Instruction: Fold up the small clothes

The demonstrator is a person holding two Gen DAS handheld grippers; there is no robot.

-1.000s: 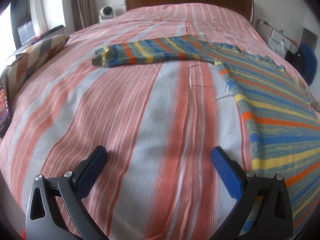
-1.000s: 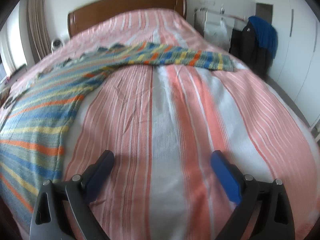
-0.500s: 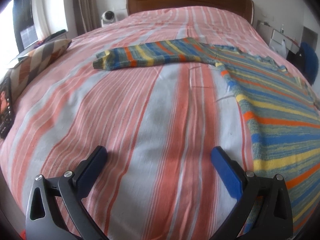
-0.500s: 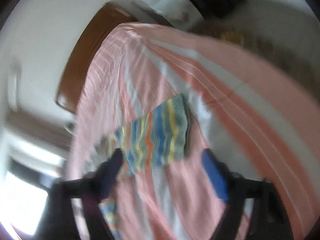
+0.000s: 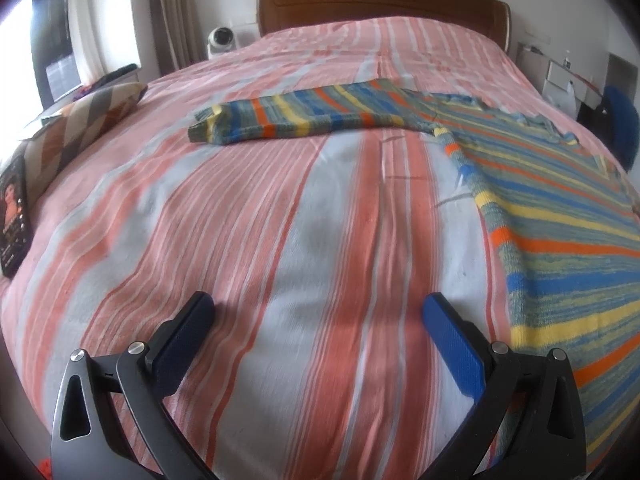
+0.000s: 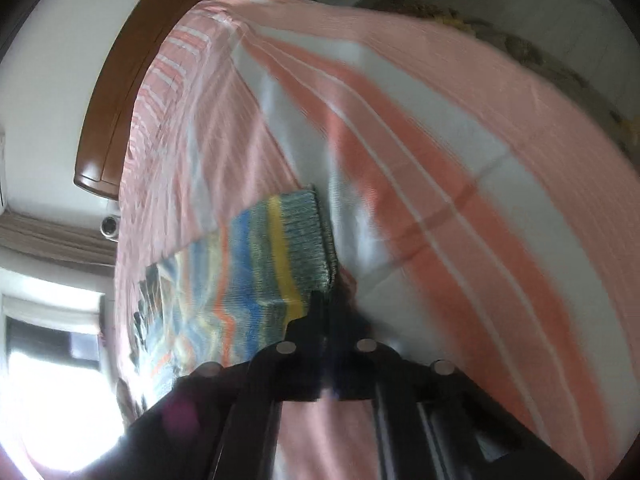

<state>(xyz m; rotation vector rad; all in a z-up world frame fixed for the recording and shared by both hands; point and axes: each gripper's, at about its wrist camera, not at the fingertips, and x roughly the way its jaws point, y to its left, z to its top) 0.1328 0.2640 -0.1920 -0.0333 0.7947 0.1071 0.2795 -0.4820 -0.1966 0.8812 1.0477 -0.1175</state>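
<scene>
Bedspread (image 5: 320, 240), woven cotton, broad salmon and pale grey stripes, backed by curved wooden headboard (image 5: 380, 4). Striped knit sweater (image 5: 560, 208), ribbed, blue-yellow-orange, flat toward the bed's right edge, cut off by frame; one sleeve (image 5: 296, 120) stretched toward the left edge. Left gripper (image 5: 318, 316) spread wide over bare bedspread. Right gripper (image 6: 324, 300) pressed together on the other sleeve's cuff (image 6: 308, 236); view blurred, fingertips indistinct.

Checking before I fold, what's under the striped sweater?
The striped sweater lies flat on the pink striped bedspread; whatever might be beneath its body is covered.
</scene>
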